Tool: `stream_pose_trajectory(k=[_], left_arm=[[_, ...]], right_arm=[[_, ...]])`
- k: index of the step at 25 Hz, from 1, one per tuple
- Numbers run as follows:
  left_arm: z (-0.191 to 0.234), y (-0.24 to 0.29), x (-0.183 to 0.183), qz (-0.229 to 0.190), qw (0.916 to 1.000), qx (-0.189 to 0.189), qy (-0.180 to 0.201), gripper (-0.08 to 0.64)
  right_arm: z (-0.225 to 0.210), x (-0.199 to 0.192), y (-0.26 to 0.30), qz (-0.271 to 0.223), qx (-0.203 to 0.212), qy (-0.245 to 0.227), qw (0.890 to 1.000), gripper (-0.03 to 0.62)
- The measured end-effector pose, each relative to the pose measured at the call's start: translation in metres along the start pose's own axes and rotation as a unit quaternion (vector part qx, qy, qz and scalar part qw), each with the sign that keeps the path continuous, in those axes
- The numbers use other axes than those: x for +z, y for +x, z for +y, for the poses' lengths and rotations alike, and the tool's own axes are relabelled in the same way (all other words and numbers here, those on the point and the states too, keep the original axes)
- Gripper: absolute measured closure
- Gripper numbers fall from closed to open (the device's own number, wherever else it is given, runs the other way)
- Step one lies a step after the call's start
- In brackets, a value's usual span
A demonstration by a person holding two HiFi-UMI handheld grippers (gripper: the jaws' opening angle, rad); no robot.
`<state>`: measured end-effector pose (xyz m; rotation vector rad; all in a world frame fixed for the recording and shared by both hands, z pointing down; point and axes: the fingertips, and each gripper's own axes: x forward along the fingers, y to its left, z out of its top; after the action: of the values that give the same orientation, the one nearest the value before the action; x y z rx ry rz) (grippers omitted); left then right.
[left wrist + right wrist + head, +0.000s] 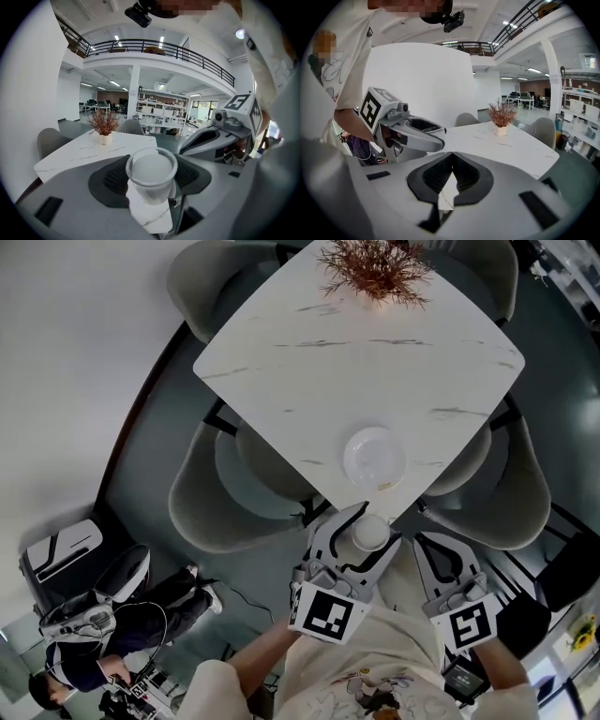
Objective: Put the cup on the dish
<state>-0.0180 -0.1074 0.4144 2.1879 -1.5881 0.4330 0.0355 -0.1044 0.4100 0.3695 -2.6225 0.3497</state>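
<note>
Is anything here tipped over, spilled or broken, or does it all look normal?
Nothing stands out. The frosted plastic cup sits upright in the left gripper, and no spill shows. The round white dish lies flat near a corner of the white marbled table, and the reddish dried plant stands upright.

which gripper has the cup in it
The left gripper: its fingers are clamped on the translucent white cup. The right gripper has its fingers shut together on nothing.
</note>
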Motion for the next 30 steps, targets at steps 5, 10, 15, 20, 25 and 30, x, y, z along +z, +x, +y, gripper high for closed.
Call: stream_pose_trajectory(k=[5,10,15,20,25,30], left_arm=[[0.008,0.007,-0.010,0.000,0.9990,-0.007,0.044,0.282],[0.015,0.014,-0.018,-0.012,0.9973,-0.015,0.071,0.282],[0.030,0.025,-0.030,-0.012,0.9966,-0.017,0.079,0.282],[0.040,0.042,-0.046,-0.009,0.9956,-0.024,0.090,0.282],[0.049,0.060,-0.061,-0.006,0.9941,-0.031,0.104,0.283],[0.050,0.081,-0.070,-0.015,0.9932,-0.029,0.111,0.283]], right_arm=[[-0.001,-0.014,0.021,0.008,-0.003,-0.003,1.000,0.588],[-0.002,-0.020,0.046,0.017,-0.002,-0.011,1.000,0.588],[-0.005,-0.037,0.065,0.055,0.011,-0.038,0.998,0.588],[-0.011,-0.053,0.079,0.067,0.007,-0.029,0.997,0.588],[-0.016,-0.067,0.092,0.075,-0.002,-0.017,0.997,0.588],[-0.032,-0.084,0.100,0.088,-0.011,-0.008,0.996,0.588]])
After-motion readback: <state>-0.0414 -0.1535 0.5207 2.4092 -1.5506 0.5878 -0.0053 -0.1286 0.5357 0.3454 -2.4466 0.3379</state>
